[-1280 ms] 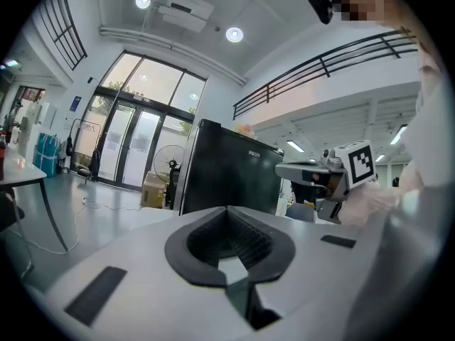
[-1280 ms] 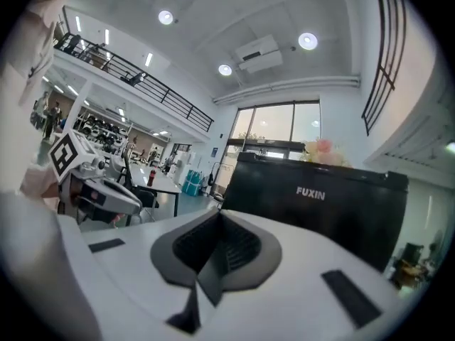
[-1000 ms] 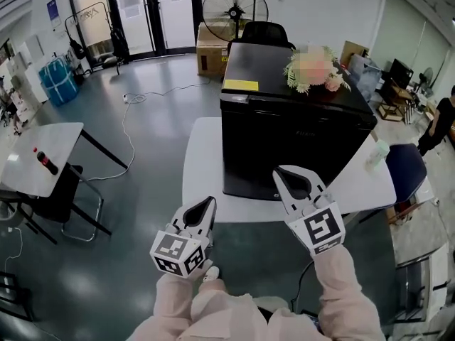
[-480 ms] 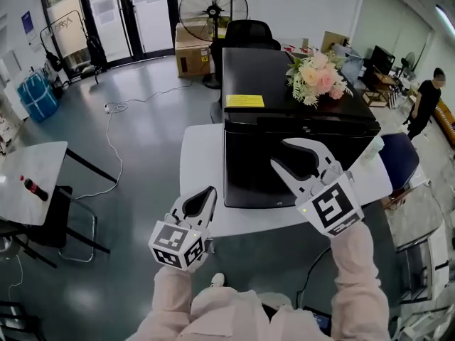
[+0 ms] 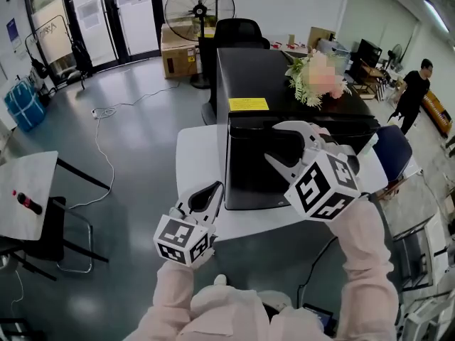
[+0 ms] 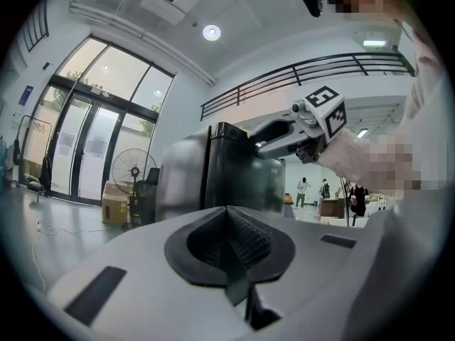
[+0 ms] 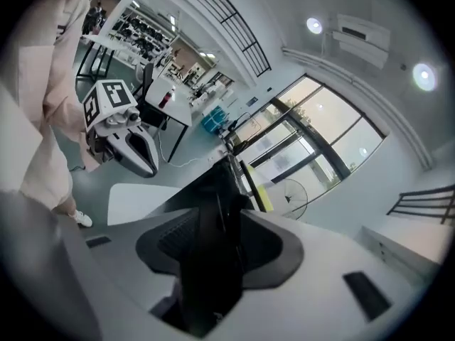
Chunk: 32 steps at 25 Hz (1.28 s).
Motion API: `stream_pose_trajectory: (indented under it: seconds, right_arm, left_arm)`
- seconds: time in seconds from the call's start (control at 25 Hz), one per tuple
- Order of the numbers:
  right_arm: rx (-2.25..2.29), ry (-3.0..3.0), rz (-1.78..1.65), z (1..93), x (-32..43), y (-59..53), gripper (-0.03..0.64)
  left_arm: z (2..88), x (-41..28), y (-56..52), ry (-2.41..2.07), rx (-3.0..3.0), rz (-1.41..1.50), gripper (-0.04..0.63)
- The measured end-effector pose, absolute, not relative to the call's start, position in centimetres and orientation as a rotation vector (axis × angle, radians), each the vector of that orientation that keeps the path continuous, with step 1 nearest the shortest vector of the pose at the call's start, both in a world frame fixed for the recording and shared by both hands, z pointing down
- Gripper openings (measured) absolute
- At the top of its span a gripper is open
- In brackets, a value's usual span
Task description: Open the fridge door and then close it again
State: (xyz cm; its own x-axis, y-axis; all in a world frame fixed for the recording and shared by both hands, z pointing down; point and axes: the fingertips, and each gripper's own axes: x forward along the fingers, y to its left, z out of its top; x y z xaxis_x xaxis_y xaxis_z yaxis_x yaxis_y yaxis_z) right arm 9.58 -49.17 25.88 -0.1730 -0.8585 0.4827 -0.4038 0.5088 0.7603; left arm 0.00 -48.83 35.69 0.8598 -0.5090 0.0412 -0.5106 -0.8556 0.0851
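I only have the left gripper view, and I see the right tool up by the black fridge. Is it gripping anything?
Observer: No grip. The right gripper view shows the right tool with its jaws opening. The top front edge of the fridge lines up with the gap, and the pads are not pressing on it.
Operator: Is the door shut?
Observer: In the head view it looks shut, flush across the front.
Operator: Anything on top to mind?
Observer: A bunch of flowers stands on the fridge top, toward its right side.
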Motion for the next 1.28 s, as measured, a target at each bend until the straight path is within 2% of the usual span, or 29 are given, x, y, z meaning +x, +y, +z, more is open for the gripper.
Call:
stream_pose_trajectory:
  seconds: [1.28]
  right_arm:
    - [1.188, -1.375, -0.636, 27.5, 9.4, -50.3, 0.175]
  left_arm:
    - [38.1, -2.1, -49.1, -0.626, 2.947, 0.087, 0.011]
